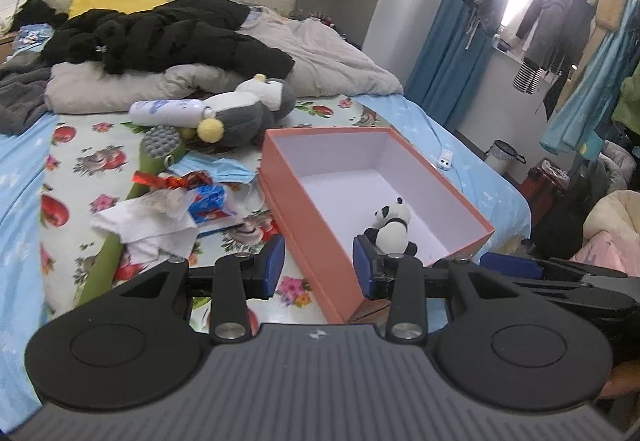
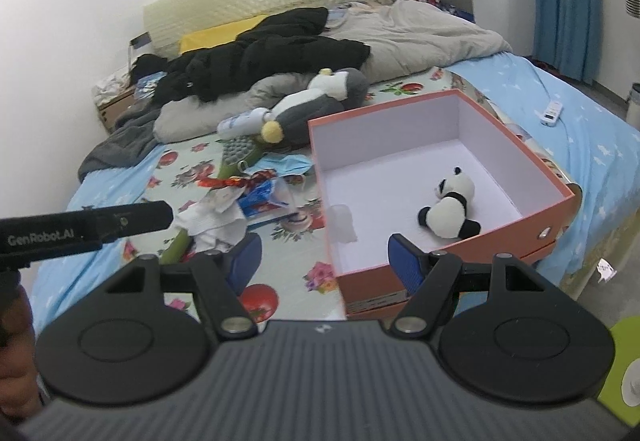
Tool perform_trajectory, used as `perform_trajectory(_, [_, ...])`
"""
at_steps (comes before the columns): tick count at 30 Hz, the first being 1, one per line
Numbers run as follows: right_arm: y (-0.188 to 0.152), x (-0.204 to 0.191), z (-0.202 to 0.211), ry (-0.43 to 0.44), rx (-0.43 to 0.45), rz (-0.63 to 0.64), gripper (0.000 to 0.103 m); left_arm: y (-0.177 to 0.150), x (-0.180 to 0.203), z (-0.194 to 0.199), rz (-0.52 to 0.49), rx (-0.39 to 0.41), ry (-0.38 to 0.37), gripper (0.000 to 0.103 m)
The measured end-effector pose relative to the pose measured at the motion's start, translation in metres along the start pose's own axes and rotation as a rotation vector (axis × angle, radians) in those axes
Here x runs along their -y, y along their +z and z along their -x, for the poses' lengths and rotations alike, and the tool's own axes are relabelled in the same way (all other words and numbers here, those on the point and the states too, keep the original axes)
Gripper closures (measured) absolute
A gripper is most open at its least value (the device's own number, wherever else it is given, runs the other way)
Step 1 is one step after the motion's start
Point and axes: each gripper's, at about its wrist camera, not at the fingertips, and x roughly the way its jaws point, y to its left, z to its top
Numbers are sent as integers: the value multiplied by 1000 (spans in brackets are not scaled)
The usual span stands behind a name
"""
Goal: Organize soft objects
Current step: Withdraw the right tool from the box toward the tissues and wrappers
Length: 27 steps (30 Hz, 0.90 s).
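- Plush items noted: a small panda toy (image 2: 450, 209) already lies inside the open orange box (image 2: 516, 145) on the bed (image 1: 24, 177); a larger grey-and-white penguin toy (image 1: 244, 109) lies on the bed just beyond the box's far left corner, beside a white bottle (image 1: 168, 112).
- Left gripper (image 1: 318, 273): fingers spread wide, nothing between them, hovering over the near corner of the box.
- Right gripper (image 2: 324, 261): fingers likewise wide apart and empty, near the box's front edge.
- Judgement on progress: one soft item boxed; the penguin appears to be the next candidate.
- Handling, penguin: judged light, fully compressible, not fragile. Its fabric should grip well against the blue finger pads (image 1: 276, 265). Bulk looks greater than the finger opening, so a pinch on a narrower part is advised: the body near the yellow pom-pom foot (image 1: 209, 129), or the neck between head and body. A pinch on loose pile alone may slip.
- Handling, panda: very light; liable to shift if the box is knocked.
- Hazards: the bottle touches or nearly touches the penguin and may roll when the toy is lifted; a green massager (image 1: 160, 149), a face mask (image 1: 222, 169) and wrappers (image 1: 188, 193) lie in the approach path on the left.
- Box is thin card; judged easily displaced on the soft bedding.
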Motion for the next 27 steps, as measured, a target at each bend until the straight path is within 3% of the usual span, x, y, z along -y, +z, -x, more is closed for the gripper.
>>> perform_trajectory(13, [-13, -36, 20, 92, 24, 70, 31, -36, -26, 46, 89, 7, 82, 60])
perform_trajectory(27, [-32, -75, 8, 194, -23, 134, 31, -58, -67, 60, 145, -37, 192, 60])
